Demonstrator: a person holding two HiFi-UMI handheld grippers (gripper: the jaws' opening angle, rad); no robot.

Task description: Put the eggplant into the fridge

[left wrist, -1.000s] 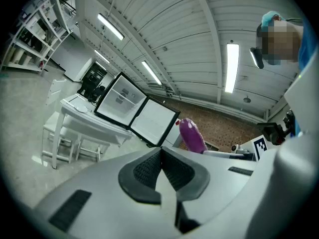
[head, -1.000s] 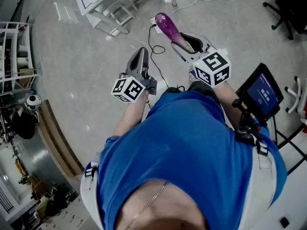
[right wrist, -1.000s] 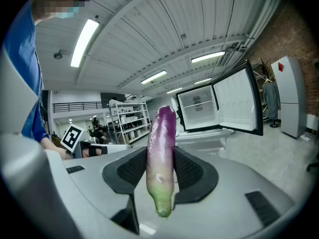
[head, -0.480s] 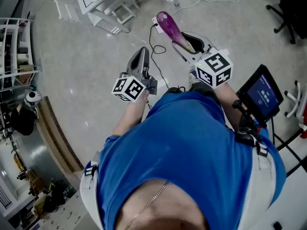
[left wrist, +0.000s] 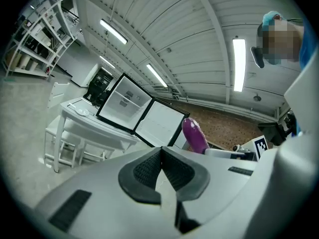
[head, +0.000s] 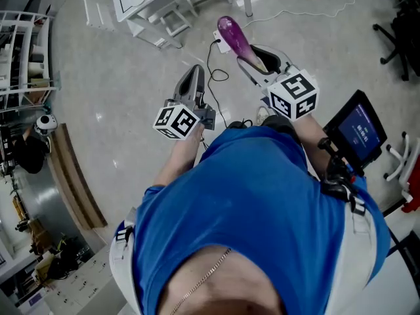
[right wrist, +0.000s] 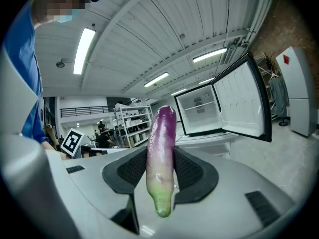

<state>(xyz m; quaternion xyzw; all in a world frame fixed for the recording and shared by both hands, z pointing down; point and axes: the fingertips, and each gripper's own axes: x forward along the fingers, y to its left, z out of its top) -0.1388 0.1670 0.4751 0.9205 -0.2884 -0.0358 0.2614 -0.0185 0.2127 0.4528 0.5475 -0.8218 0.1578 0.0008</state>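
A purple eggplant (head: pixel 233 37) with a pale green end sticks out forward from my right gripper (head: pixel 256 58), which is shut on it. In the right gripper view the eggplant (right wrist: pixel 160 158) stands upright between the black pads (right wrist: pixel 192 171), with a small open fridge (right wrist: pixel 198 111) on a white table ahead and its door (right wrist: pixel 241 103) swung right. My left gripper (head: pixel 193 79) is shut with nothing in it, held level beside the right one. From the left gripper (left wrist: pixel 160 156) view I see the same open fridge (left wrist: pixel 122 101) and the eggplant (left wrist: pixel 195 136) at right.
The fridge stands on a white table (left wrist: pixel 75 116) with stools under it. A black cable (head: pixel 211 64) and a power strip lie on the floor ahead. Metal shelves (head: pixel 23 58) stand at left, an office chair (head: pixel 400 25) at right, a dark screen (head: pixel 357 126) by my right arm.
The white table at the top of the head view has shifted slightly right and nearer. Both grippers hold their pose and the eggplant stays clamped.
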